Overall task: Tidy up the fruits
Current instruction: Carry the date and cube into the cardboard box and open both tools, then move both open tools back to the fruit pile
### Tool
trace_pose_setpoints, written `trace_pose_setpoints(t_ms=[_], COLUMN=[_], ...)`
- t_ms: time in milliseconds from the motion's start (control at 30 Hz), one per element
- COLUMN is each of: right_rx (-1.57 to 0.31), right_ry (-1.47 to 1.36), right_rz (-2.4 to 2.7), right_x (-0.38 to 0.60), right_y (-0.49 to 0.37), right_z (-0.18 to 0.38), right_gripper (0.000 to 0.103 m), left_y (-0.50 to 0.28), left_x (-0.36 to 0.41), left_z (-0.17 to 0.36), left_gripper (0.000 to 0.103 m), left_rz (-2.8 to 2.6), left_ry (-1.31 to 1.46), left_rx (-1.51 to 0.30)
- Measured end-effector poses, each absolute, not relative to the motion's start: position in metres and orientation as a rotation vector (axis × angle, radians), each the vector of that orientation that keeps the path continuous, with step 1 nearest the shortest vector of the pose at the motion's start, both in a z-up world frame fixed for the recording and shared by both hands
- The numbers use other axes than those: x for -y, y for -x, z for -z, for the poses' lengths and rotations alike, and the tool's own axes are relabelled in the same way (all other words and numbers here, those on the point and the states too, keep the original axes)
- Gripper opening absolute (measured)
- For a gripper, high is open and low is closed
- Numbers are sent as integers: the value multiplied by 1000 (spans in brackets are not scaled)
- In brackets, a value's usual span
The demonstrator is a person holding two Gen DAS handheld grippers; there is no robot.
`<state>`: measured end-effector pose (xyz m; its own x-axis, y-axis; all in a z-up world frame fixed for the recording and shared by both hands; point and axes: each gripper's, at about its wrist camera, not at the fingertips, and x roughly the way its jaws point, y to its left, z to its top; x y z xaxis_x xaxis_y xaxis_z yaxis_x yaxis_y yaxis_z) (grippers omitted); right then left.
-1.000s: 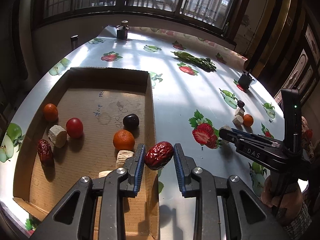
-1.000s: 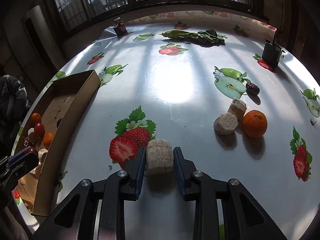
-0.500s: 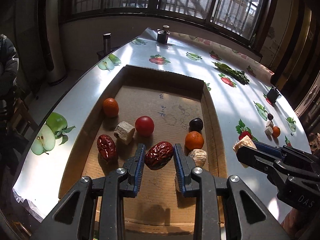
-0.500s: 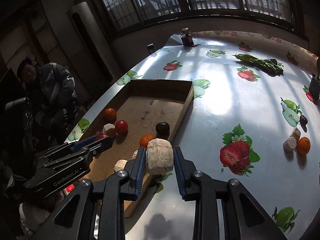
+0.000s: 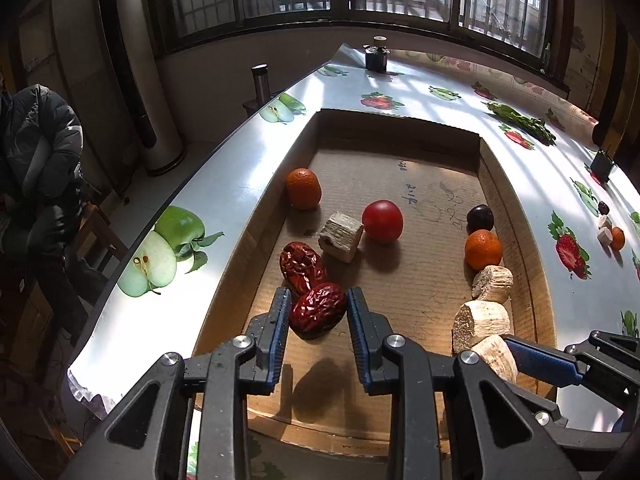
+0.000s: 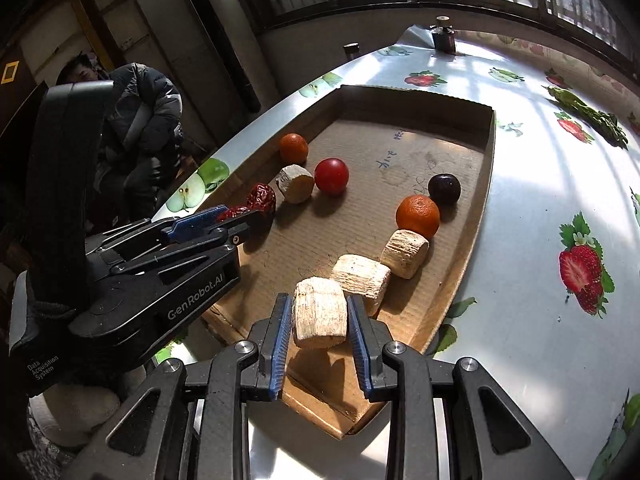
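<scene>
My left gripper [image 5: 318, 310] is shut on a wrinkled red date [image 5: 318, 309], held over the near left part of the cardboard tray [image 5: 400, 132], right beside a second red date [image 5: 301, 265] lying there. My right gripper [image 6: 319, 318] is shut on a pale cut chunk [image 6: 319, 312] over the tray's near right end, next to two similar chunks [image 6: 360, 278] [image 6: 404, 252]. The tray also holds two oranges [image 5: 303, 188] [image 5: 483, 249], a red tomato [image 5: 382, 222], a dark plum [image 5: 480, 218] and another pale chunk [image 5: 341, 236]. In the right wrist view the left gripper [image 6: 236, 214] shows with the date.
The table has a shiny cloth printed with fruit [image 6: 582, 268]. Far right on it lie an orange [image 5: 617, 238], two pale chunks [image 5: 605, 236] and a dark fruit [image 5: 603, 208]. Green vegetables [image 5: 520, 122] and small black boxes [image 5: 376, 56] sit farther back. A person in a dark jacket [image 6: 140, 120] sits beyond the table's left edge.
Both grippers swung left from the open table to above the tray, each still carrying its piece. The left one now hangs beside the lying date, the right one beside the pale chunks.
</scene>
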<state>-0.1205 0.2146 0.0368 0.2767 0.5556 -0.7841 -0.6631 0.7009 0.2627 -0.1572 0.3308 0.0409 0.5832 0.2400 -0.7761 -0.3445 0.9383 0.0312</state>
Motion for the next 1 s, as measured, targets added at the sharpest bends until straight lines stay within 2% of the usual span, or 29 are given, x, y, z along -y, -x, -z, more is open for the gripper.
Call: trace_pose_setpoints(t_ms=[300,400,467,533,567,733,1000], right_rx=[-935,-942,-942,-925,-918,-889,-870], right_ry=[198,181,175,171,168,155,127], right_rz=[-767,-771,-773,-763,-763,-752,-679], right_x=[-222,-221,-220,-218,-216,-203,-154], right_y=[128,128,128,129,129,131,124], right_z=[-36,-37,-38,-41,-43,-55,-69], right_gripper=[31,32,44,56,57,58,62], left_y=[155,156,157,159,159,160,151], left_x=[-326,-326,-326,-325,-323,-311,-268], left_z=[-38,-40,-44,-48,-50,-61,-78], left_gripper=[28,33,41,43,45,52,53], left_rz=[-336,-347,-357,-362,-365,-374,-301], left_ry=[149,153,153,147,143,115,51], left_rx=[-896,-891,-884,-872,-868,-847,-828])
